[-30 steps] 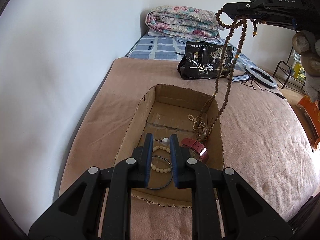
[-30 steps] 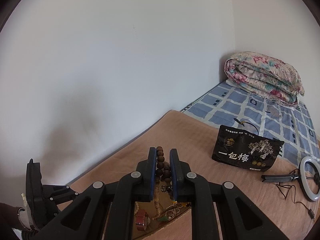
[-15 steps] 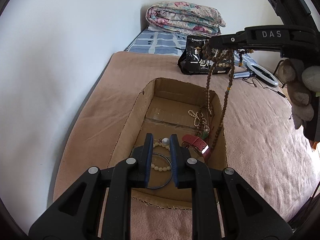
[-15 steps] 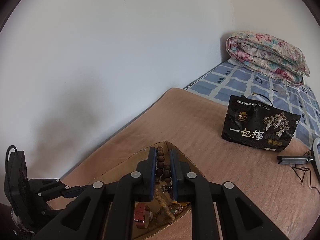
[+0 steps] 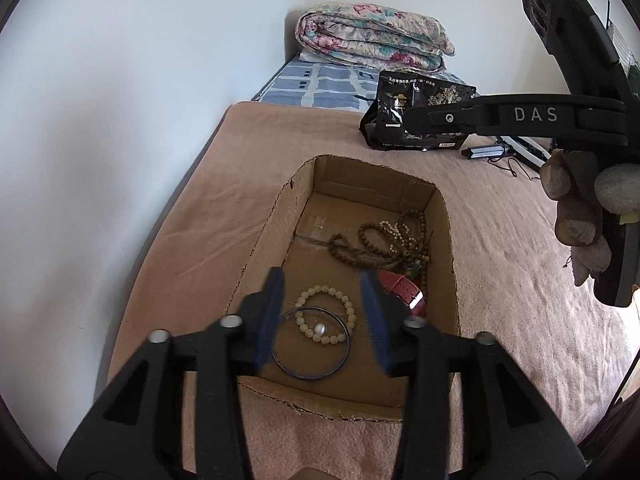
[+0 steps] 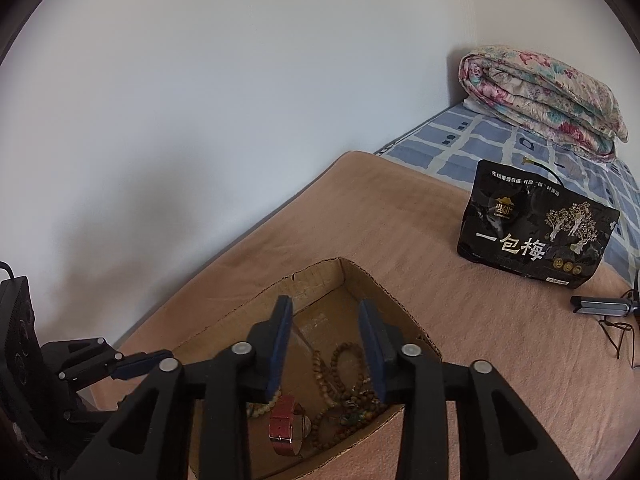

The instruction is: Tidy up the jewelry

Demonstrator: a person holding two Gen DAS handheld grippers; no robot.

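Observation:
An open cardboard box (image 5: 447, 248) (image 6: 404, 312) sits on the tan blanket. Inside it lie a pale bead bracelet (image 5: 347, 308), a thin dark bangle (image 5: 312, 372), a red-strapped watch (image 5: 400, 286) (image 6: 285, 428) and a heap of long brown bead strands (image 5: 380, 244) (image 6: 340, 376). My left gripper (image 5: 324, 312) hovers over the bracelet and bangle, its jaws opening with nothing pressed between them. My right gripper (image 6: 325, 340) is above the bead heap, jaws opening and empty; a gloved hand (image 5: 580, 208) holds it at the right of the left wrist view.
A black snack bag (image 5: 400, 116) (image 6: 536, 232) stands beyond the box. A folded floral quilt (image 5: 372, 40) (image 6: 544, 100) lies on the blue checked sheet by the wall. A ring light stand and cable (image 6: 604, 312) lie at the right.
The long brown bead strand that hung from my right gripper now lies in the box. Both grippers have gone from shut to open. The right gripper has come lower over the box.

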